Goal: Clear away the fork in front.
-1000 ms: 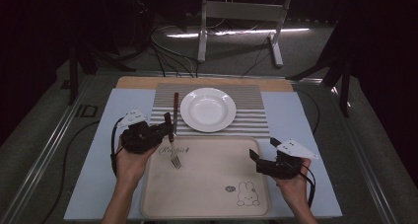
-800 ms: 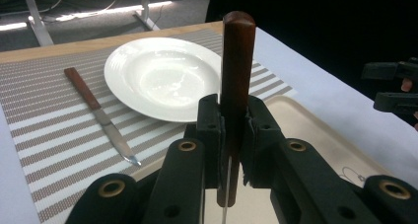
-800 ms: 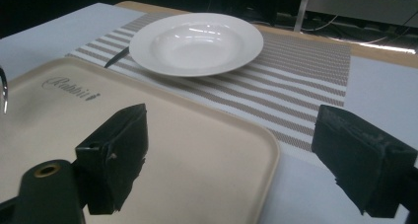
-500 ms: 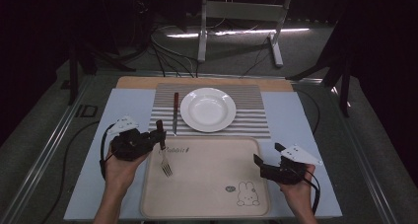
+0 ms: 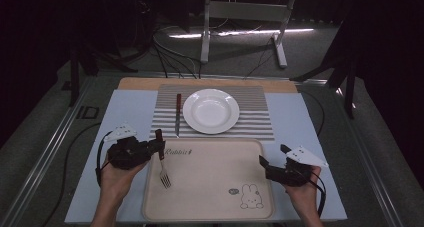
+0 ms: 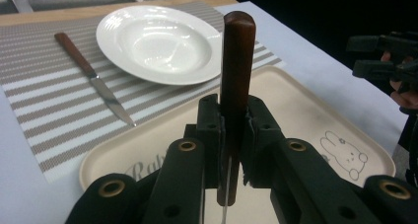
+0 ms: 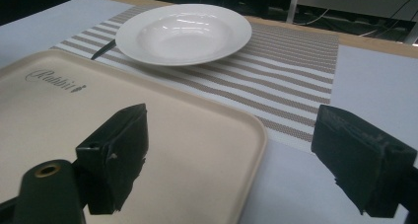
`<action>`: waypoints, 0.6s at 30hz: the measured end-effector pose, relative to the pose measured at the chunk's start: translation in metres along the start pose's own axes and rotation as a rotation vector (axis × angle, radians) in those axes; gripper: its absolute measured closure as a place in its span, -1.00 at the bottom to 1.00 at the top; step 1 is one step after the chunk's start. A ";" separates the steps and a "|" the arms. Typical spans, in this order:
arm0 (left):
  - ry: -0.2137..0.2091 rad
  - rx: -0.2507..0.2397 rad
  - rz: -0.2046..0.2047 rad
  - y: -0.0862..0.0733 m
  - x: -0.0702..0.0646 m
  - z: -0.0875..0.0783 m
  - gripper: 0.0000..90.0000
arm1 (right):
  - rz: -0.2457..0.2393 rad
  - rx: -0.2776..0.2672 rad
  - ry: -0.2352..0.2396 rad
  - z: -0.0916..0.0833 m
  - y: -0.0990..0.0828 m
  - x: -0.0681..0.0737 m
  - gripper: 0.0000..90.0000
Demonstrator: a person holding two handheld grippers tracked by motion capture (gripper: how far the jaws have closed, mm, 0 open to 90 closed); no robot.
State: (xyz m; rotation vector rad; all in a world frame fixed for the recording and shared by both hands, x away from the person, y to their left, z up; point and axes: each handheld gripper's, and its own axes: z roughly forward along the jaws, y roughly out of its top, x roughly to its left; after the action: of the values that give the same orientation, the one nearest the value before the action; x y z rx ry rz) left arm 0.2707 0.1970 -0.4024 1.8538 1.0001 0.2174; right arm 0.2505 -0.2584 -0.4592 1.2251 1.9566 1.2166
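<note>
A beige plastic tray printed "Rabbit" with a rabbit drawing lies before a striped placemat bearing a white round plate and a wooden-handled knife. The left gripper clamps a wooden-handled fork over the tray's left side. The right gripper hangs open.

Your items by colour: plate, plain glossy white. Placemat, beige-and-white stripes. Tray, cream, with brown "Rabbit" script and a line-drawn rabbit. Knife, reddish-brown handle, silver blade. Fork, dark reddish-brown handle, silver tines. Your left gripper and right gripper, black with brass-coloured rivets. Table cover, pale blue; table edge behind it, light wood.
</note>
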 end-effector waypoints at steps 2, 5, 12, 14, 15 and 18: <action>0.004 0.008 -0.018 -0.002 0.002 -0.001 0.79 | 0.000 0.000 -0.004 0.000 0.000 -0.001 -0.67; 0.007 0.023 -0.035 -0.006 0.005 0.001 0.79 | 0.000 0.002 -0.009 0.000 -0.001 -0.002 -0.67; 0.008 -0.006 -0.067 -0.016 0.015 0.013 0.77 | -0.001 0.003 -0.012 0.001 -0.001 -0.001 -0.67; 0.015 -0.006 -0.068 -0.018 0.018 0.016 0.76 | -0.004 0.005 -0.014 0.001 -0.002 -0.001 -0.67; 0.026 0.006 -0.067 -0.020 0.020 0.019 0.74 | -0.004 0.005 -0.014 0.001 -0.002 -0.001 -0.67; 0.034 0.033 -0.070 -0.025 0.023 0.026 0.71 | -0.003 0.005 -0.014 0.001 -0.002 -0.002 -0.67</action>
State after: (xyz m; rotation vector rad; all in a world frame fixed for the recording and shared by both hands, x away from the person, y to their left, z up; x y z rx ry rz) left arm 0.2863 0.2003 -0.4424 1.8471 1.0965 0.1922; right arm 0.2513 -0.2597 -0.4620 1.2296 1.9517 1.1987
